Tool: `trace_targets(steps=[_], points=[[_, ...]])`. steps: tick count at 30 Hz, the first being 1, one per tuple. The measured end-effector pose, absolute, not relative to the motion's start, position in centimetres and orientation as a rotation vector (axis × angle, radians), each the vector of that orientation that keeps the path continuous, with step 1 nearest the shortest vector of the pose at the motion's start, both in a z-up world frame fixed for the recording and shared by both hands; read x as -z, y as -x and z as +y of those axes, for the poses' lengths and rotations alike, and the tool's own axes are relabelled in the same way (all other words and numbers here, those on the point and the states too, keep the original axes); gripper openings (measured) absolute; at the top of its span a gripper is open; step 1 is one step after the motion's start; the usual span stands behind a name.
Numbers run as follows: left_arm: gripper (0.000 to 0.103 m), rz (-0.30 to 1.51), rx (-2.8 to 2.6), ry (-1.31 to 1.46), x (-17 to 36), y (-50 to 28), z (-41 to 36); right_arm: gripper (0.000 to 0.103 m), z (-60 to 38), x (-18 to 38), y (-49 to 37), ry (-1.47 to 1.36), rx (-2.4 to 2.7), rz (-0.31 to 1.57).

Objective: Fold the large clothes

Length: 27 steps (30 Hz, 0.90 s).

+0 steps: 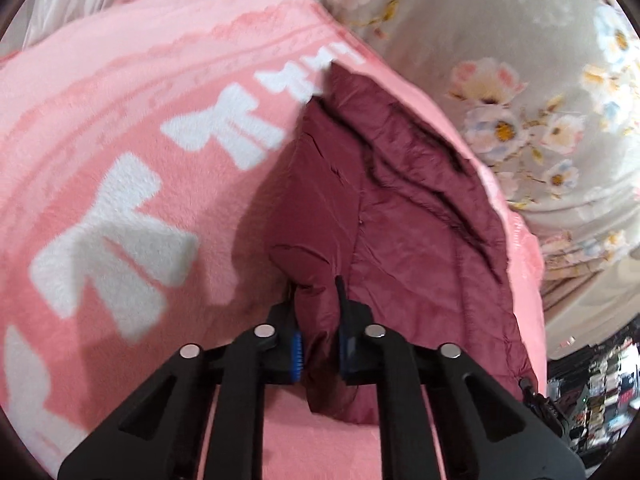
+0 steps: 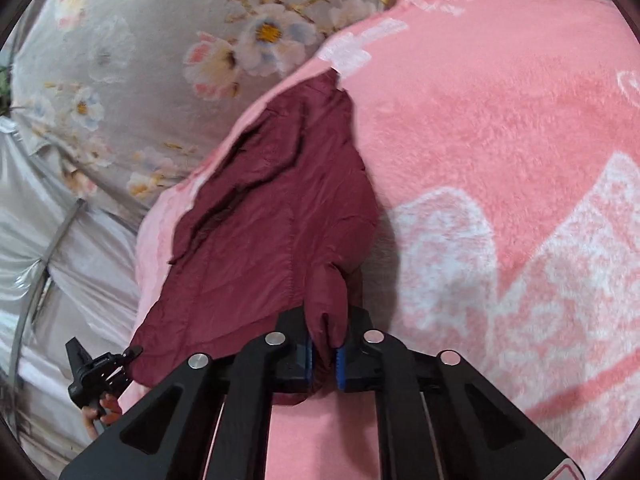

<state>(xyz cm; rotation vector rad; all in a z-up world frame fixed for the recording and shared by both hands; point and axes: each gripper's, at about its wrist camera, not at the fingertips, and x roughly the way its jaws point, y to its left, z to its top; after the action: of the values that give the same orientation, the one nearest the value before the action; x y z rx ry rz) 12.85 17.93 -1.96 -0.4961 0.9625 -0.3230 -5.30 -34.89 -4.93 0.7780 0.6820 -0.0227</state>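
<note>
In the left wrist view, your left gripper (image 1: 320,350) pinches a bunched fold of the maroon jacket (image 1: 400,208) between its blue pads; the cloth fills the gap and the jaws press in on it. From that pinch the jacket runs away across the pink blanket (image 1: 120,128), its far tip lying near the blanket's edge where the floral bedsheet (image 1: 540,80) begins. The jacket's long side follows that same blanket edge. A white bow print shows on the blanket beside it.

In the right wrist view, your right gripper (image 2: 323,360) likewise clamps a puffed tuck of the maroon jacket (image 2: 260,208), jaws drawn together on the fabric. The other gripper (image 2: 96,372) shows at the jacket's near corner, close to the blanket's edge, held in a hand (image 2: 100,412). Beyond that edge lies grey sheeting (image 2: 60,240).

You appear to be mid-fold, both near corners gripped, the far end resting flat. Next, judging from this, you lift both pinches evenly and carry them toward the far tip, keeping the padded cloth taut between them so that it doesn't sag or slide off the blanket's edge.
</note>
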Motion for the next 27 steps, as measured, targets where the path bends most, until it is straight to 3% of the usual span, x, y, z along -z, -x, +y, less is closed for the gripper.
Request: trace_targets(steps=[9, 14, 20, 27], points=[[0.005, 0.840, 0.457, 0.528, -7.5, -1.5, 23.2, 0.005, -32.8, -4.8, 19.3, -0.531, -0.132, 0.534], [0.006, 0.682, 0.491, 0.507, -13.8, 1.4, 23.6, 0.005, -32.8, -11.3, 23.5, -0.511, -0.143, 0.346], [0.007, 0.705, 0.400, 0.402, -13.3, -8.9, 19.1, 0.004, -35.5, -11.6, 14.0, -0.539, -0.048, 0.316], [0.007, 0.864, 0.240, 0.229, -5.8, -22.5, 13.3, 0.004, -40.0, -4.2, -1.3, -0.663, 0.101, 0.512]])
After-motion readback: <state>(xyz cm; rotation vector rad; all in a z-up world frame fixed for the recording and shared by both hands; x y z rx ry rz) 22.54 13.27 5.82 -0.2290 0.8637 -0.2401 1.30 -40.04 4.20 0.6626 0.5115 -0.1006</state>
